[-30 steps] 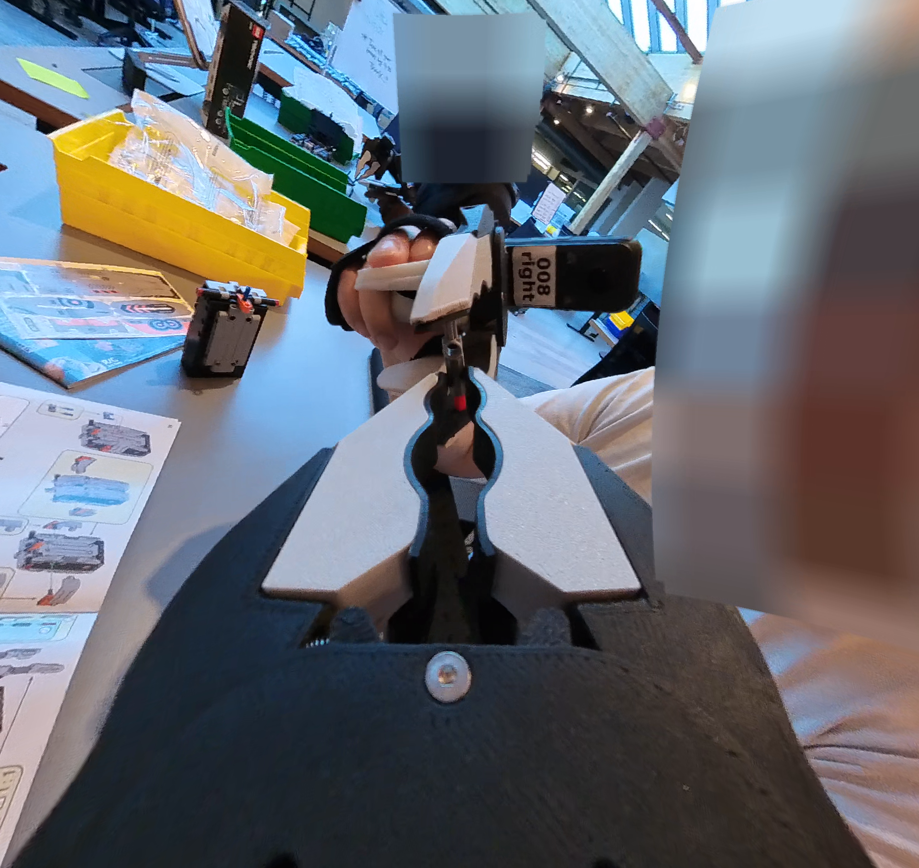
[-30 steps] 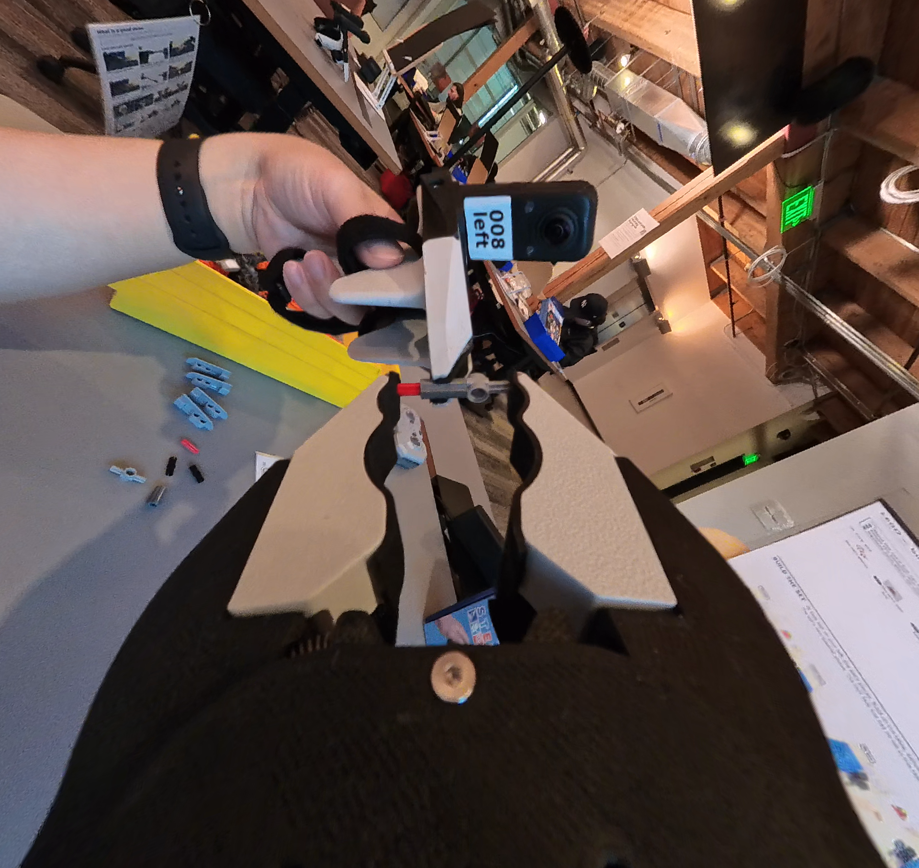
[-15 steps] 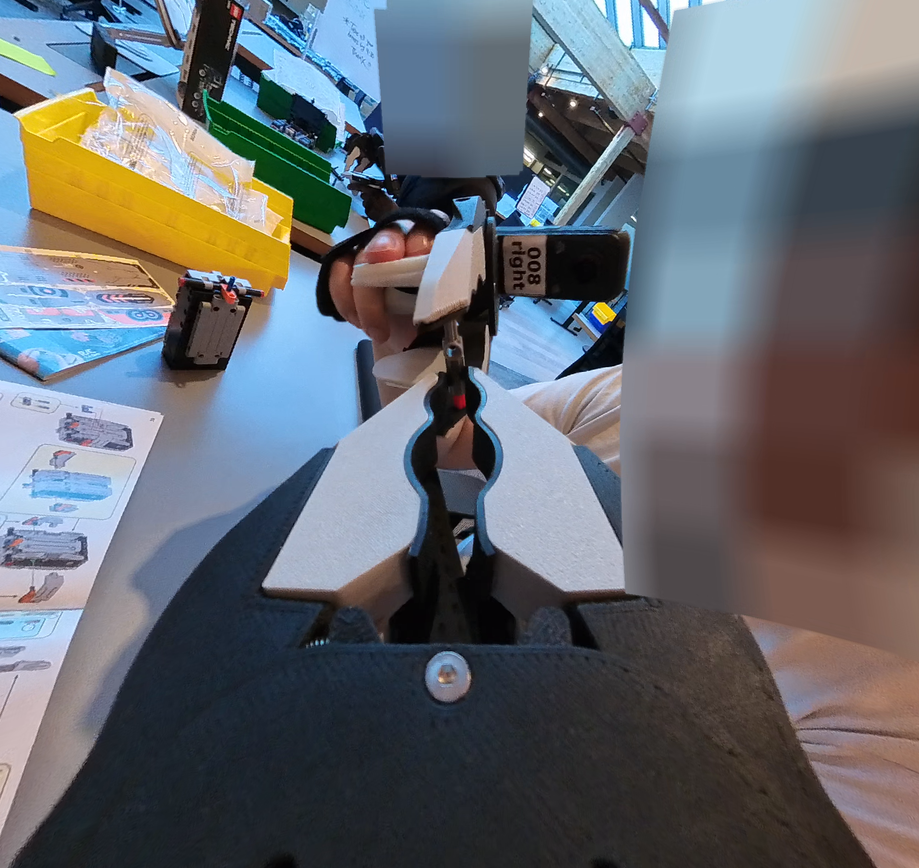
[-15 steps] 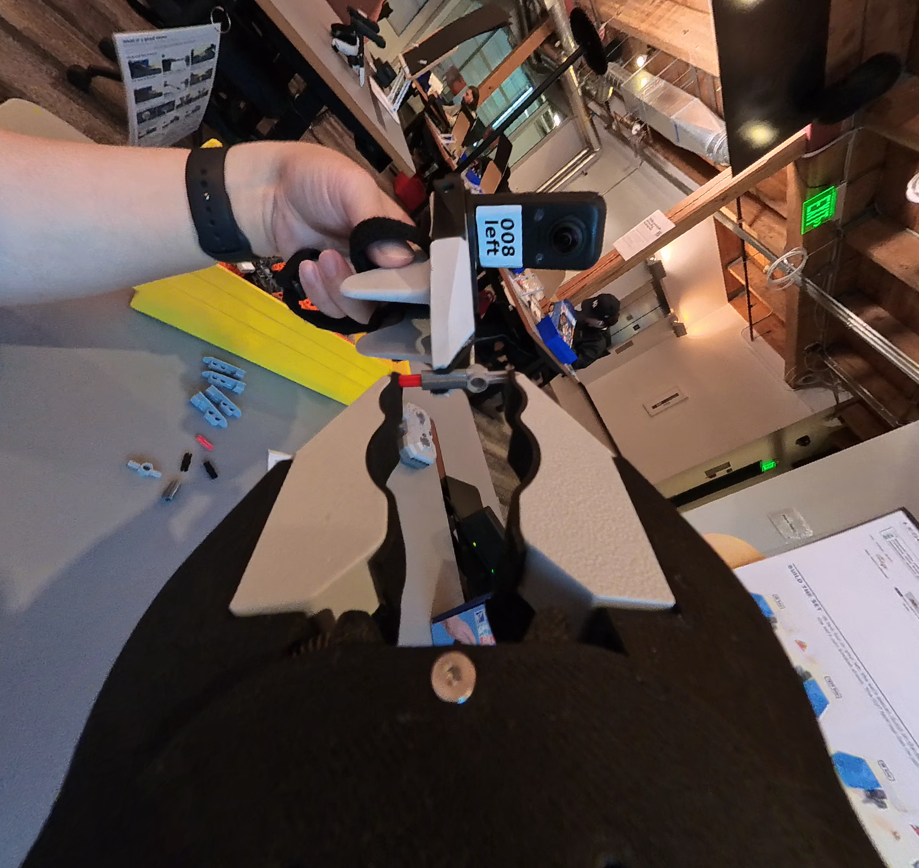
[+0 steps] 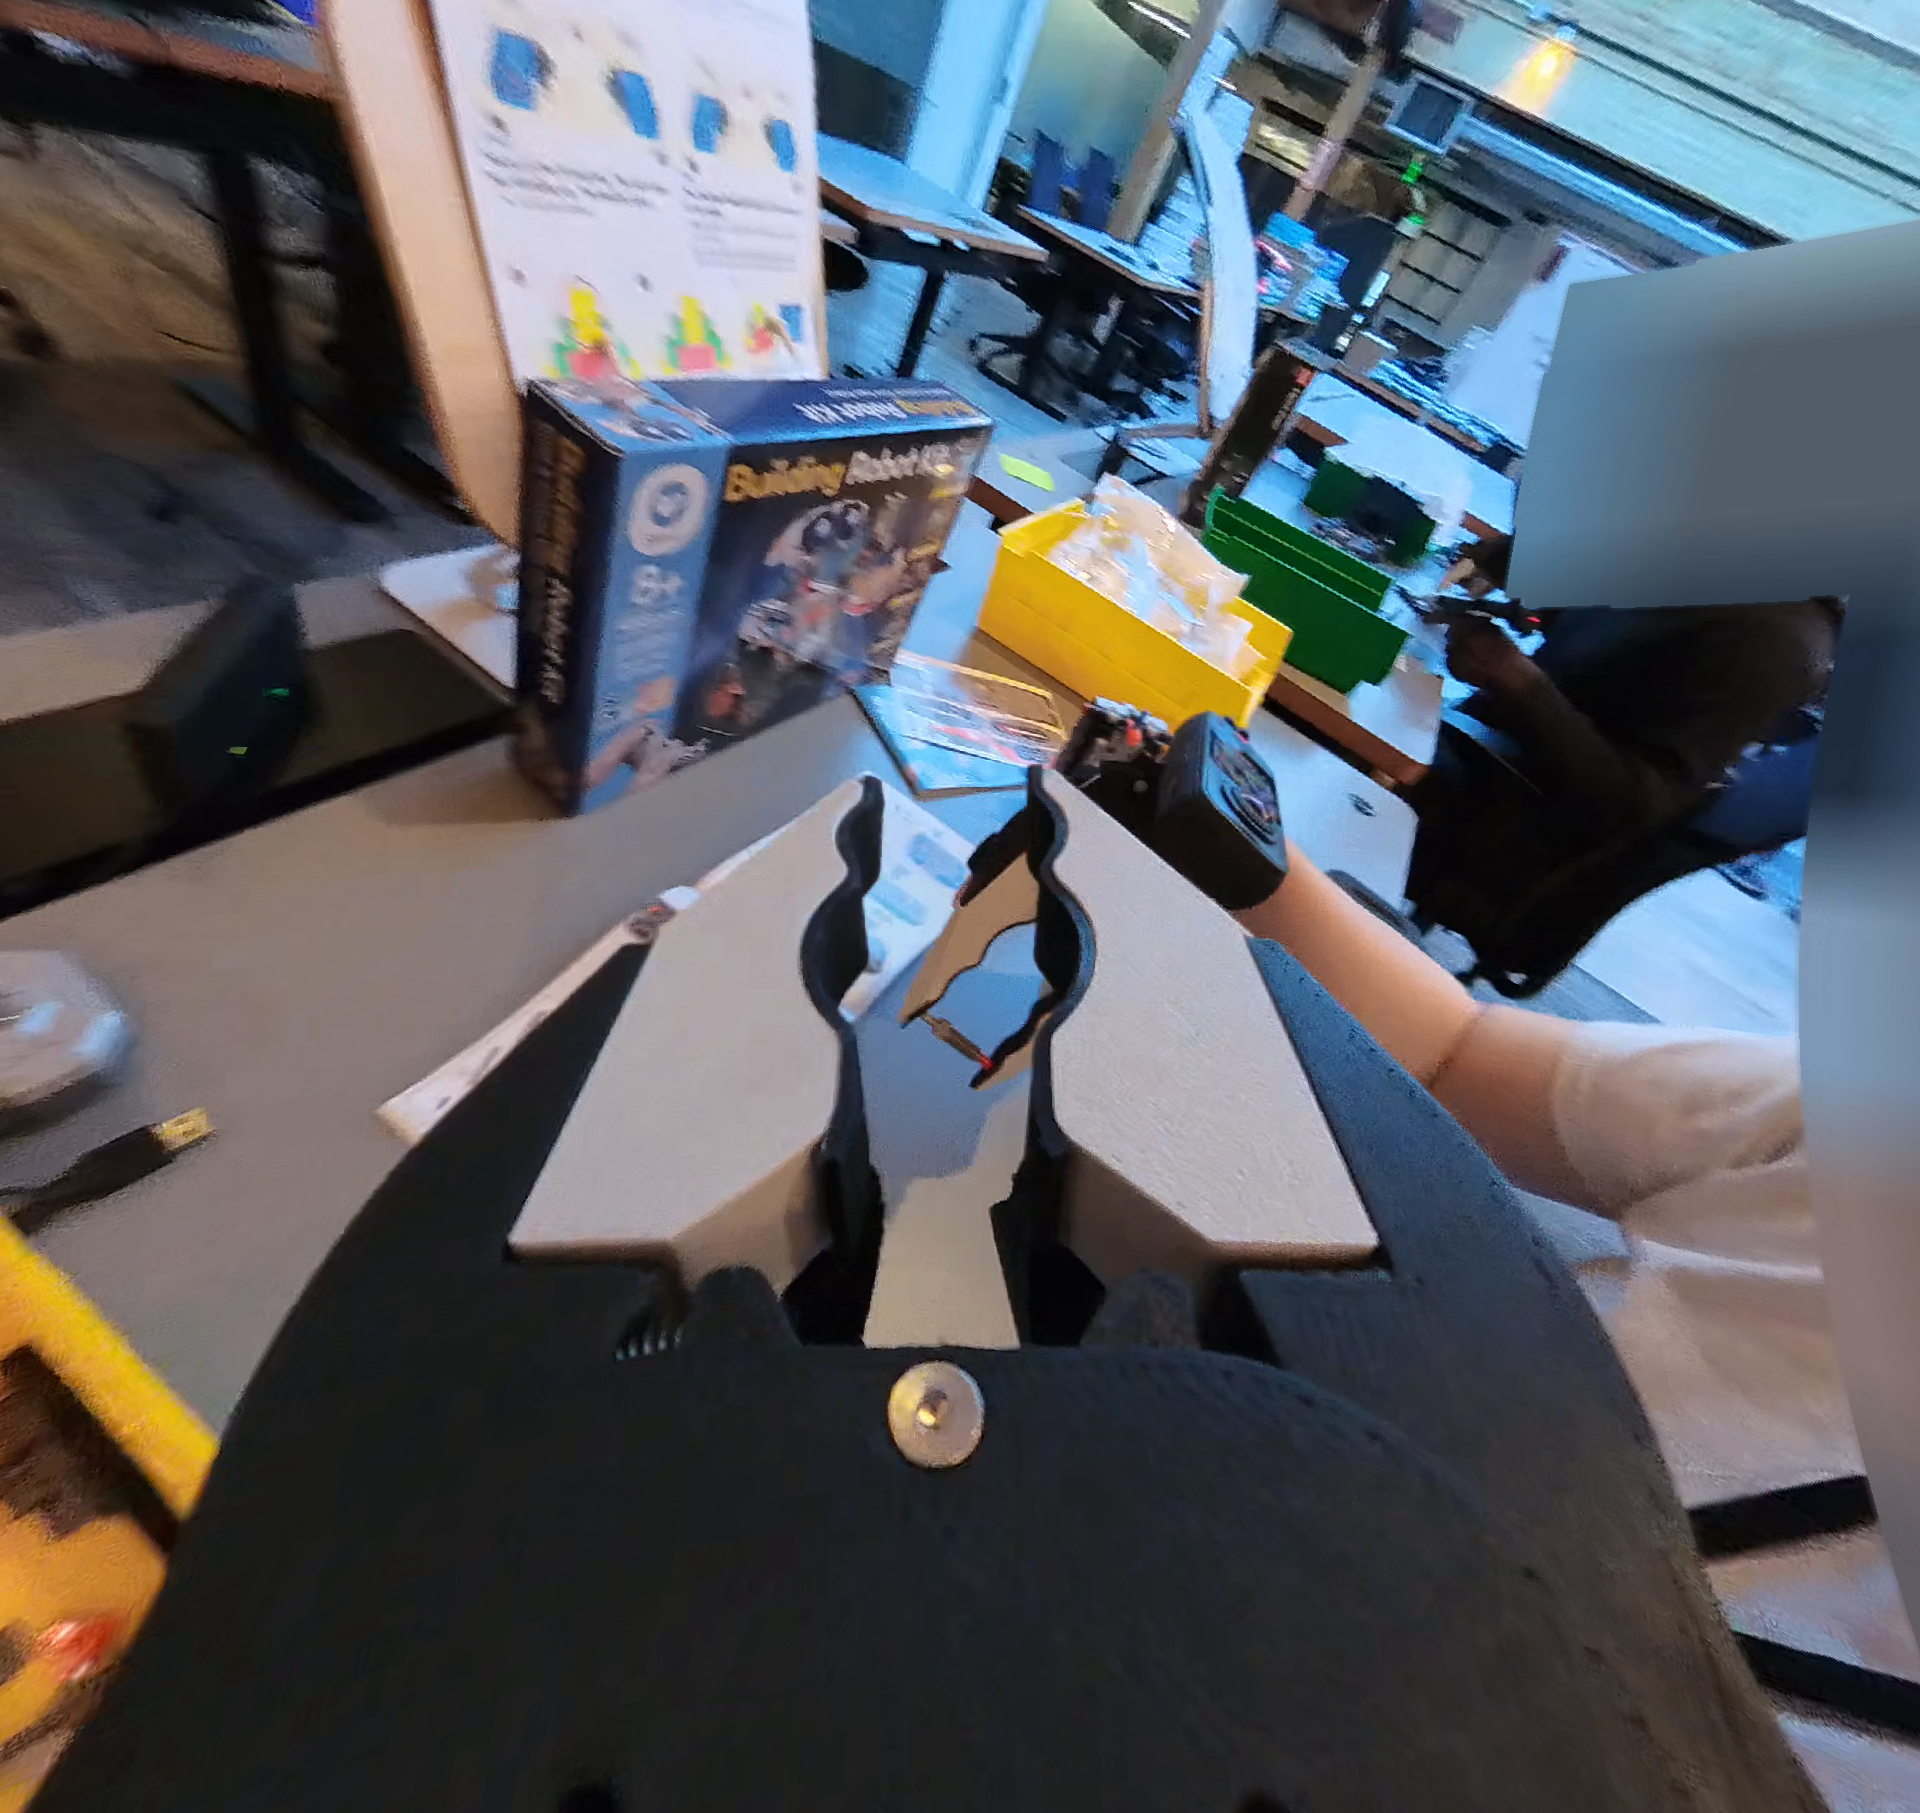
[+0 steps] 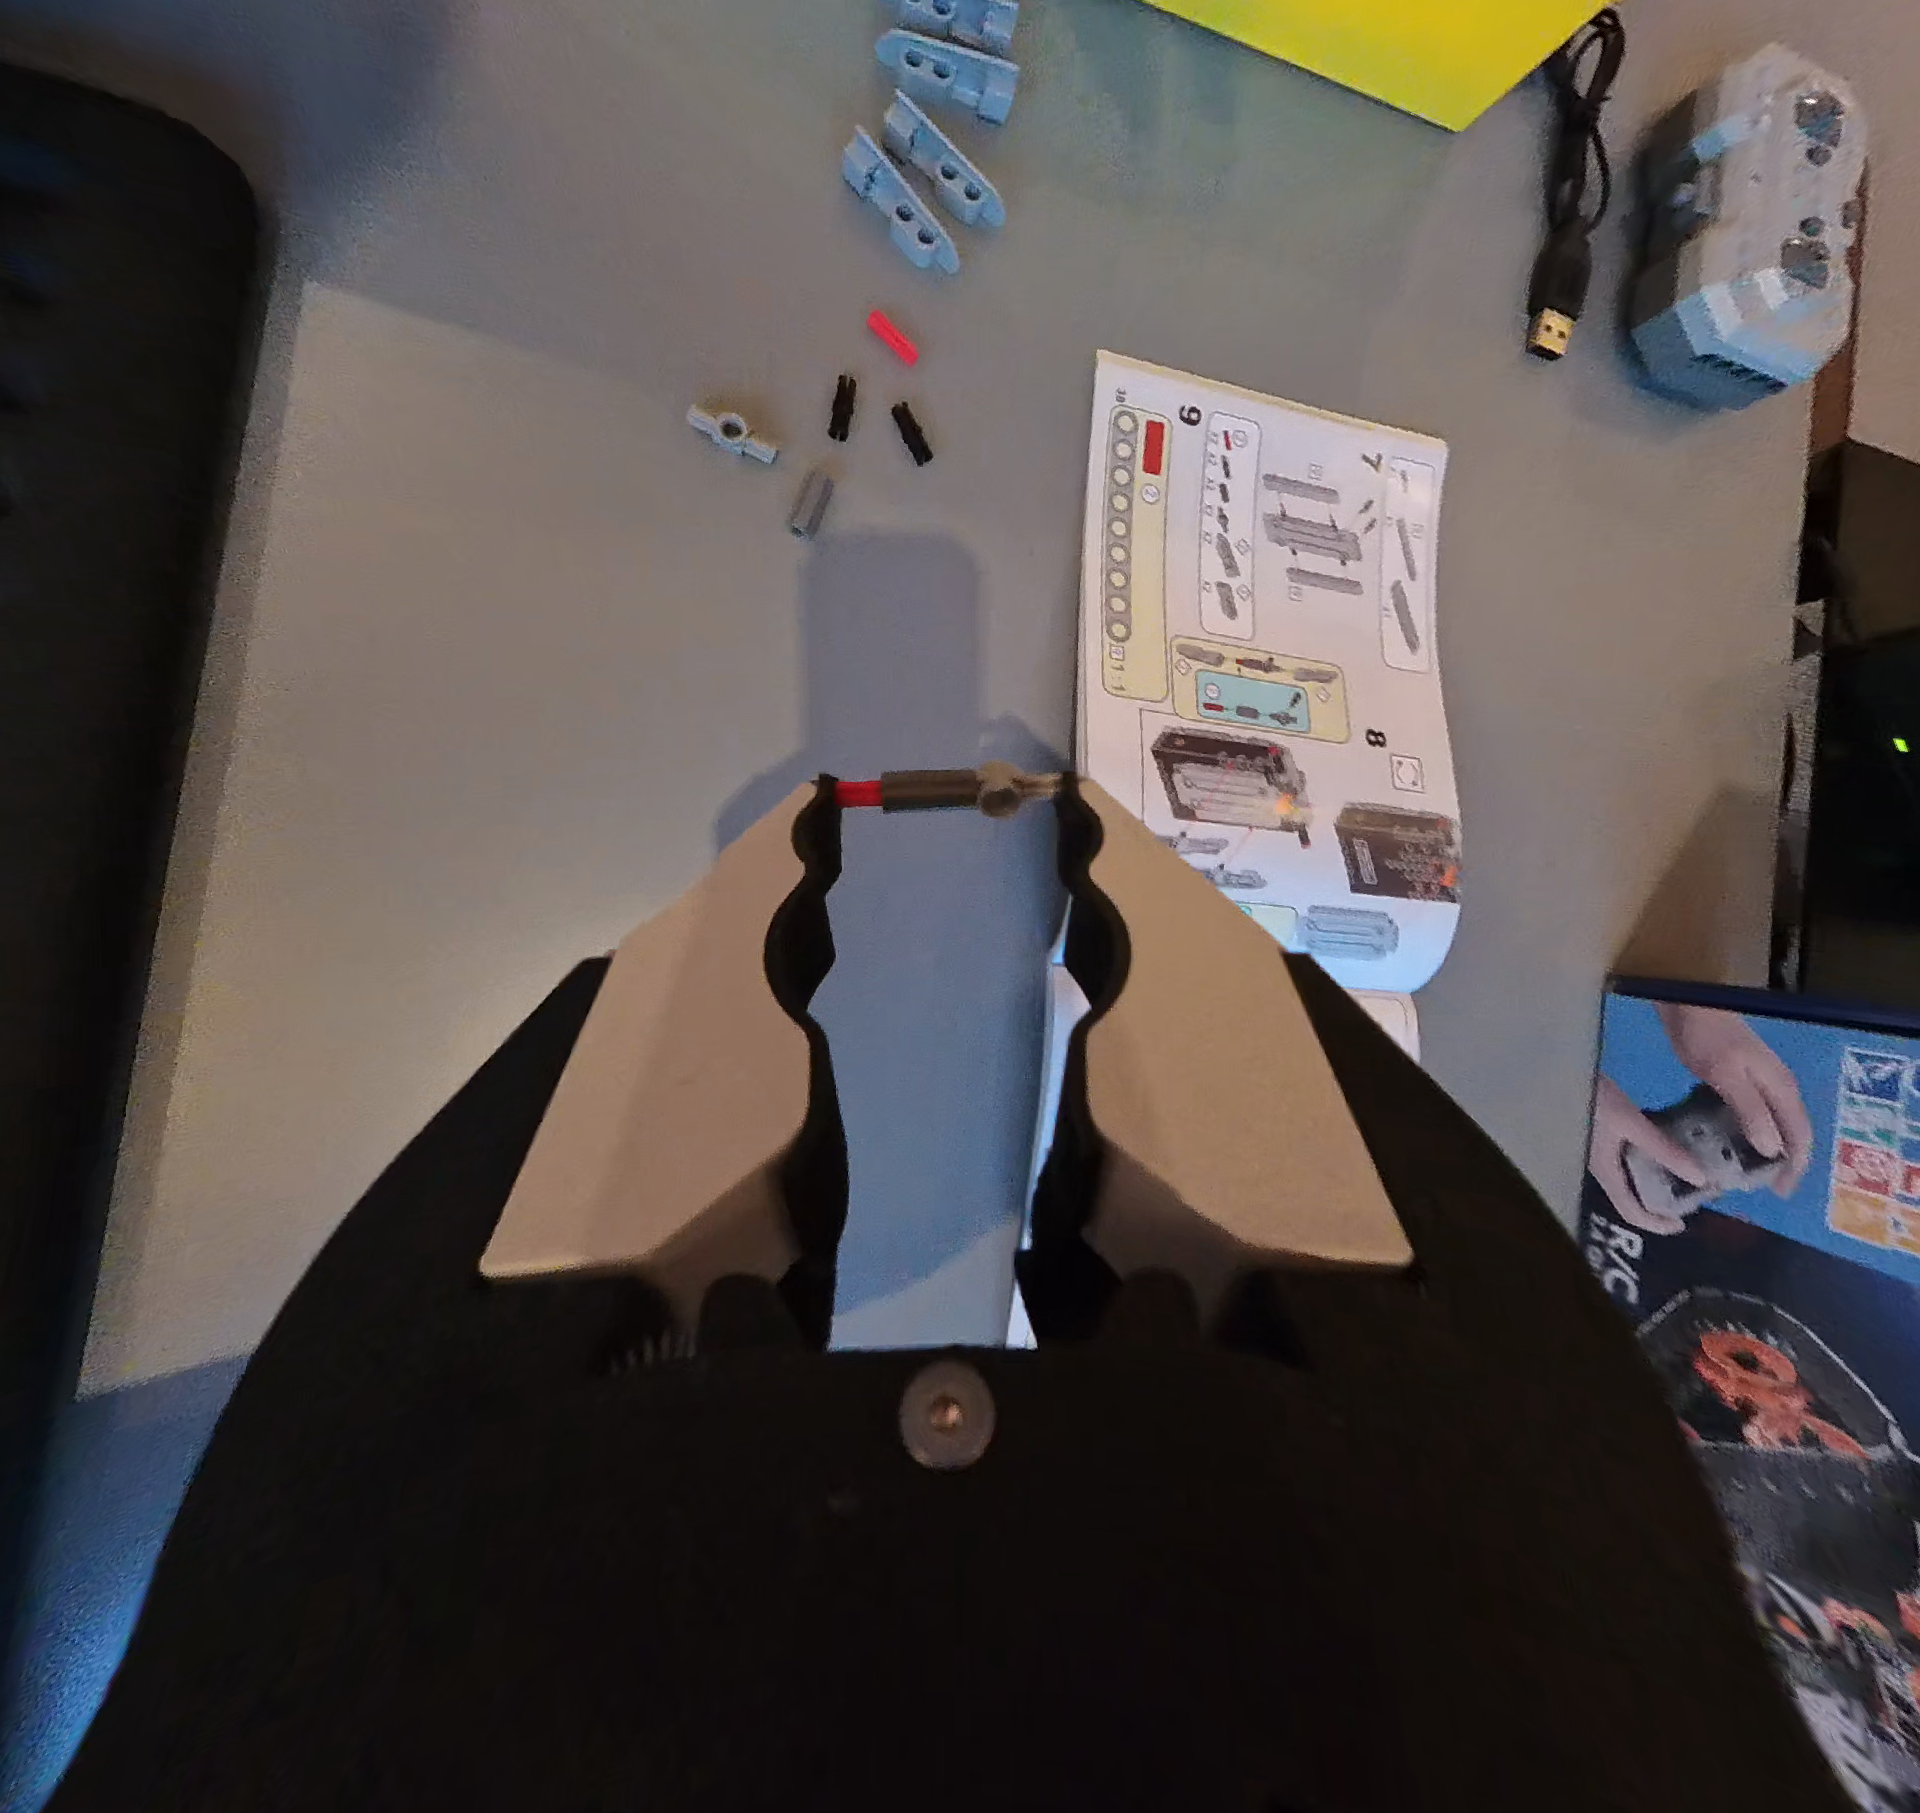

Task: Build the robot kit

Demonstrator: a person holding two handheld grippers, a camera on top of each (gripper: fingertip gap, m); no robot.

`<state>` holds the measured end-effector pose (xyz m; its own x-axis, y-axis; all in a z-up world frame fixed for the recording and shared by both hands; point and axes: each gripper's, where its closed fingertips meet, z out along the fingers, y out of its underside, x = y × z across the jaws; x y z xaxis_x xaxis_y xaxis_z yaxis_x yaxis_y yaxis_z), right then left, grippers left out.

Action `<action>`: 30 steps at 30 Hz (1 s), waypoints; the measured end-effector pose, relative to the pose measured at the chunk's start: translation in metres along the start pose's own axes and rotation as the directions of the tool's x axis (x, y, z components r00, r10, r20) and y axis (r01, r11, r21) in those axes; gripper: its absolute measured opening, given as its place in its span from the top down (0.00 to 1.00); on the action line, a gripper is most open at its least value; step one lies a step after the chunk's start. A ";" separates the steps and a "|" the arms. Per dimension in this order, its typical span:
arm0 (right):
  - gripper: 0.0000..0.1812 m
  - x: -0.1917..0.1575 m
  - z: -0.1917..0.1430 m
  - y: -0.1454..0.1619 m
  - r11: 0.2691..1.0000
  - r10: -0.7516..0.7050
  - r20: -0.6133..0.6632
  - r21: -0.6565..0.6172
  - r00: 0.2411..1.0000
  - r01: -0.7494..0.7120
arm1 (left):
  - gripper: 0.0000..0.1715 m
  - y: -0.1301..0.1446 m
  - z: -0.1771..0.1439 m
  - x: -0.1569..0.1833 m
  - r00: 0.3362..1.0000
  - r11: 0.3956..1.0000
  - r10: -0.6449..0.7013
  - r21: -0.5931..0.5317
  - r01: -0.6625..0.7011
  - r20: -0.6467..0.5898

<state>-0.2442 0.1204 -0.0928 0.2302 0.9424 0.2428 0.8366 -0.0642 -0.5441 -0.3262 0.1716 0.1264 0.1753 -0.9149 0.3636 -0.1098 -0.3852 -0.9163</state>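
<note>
Right tongs (image 6: 940, 792): pinching a red-and-grey axle piece (image 6: 935, 791) endwise above the grey worktop (image 6: 468, 620). Left tongs (image 5: 951, 807): spread, empty, near instruction sheet (image 5: 914, 870).

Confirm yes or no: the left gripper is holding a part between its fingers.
No: the left gripper is open and empty, with only grey table and the right gripper visible through the gap.

grey table (image 6: 468, 620) bears blue pieces (image 6: 930, 101), instruction sheet (image 6: 1268, 641), kit box (image 5: 727, 579).
</note>
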 end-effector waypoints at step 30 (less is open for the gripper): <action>0.77 0.063 -0.125 -0.083 0.888 -0.027 -0.678 0.321 0.735 0.329 | 0.84 0.064 0.087 0.029 0.953 0.935 -0.148 -0.353 0.047 -0.263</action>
<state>-0.2368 0.1440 0.0680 0.4834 0.4713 0.7377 0.6591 0.3587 -0.6610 -0.2433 0.1310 0.0638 -0.0745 -0.8471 0.5262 -0.4394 -0.4458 -0.7798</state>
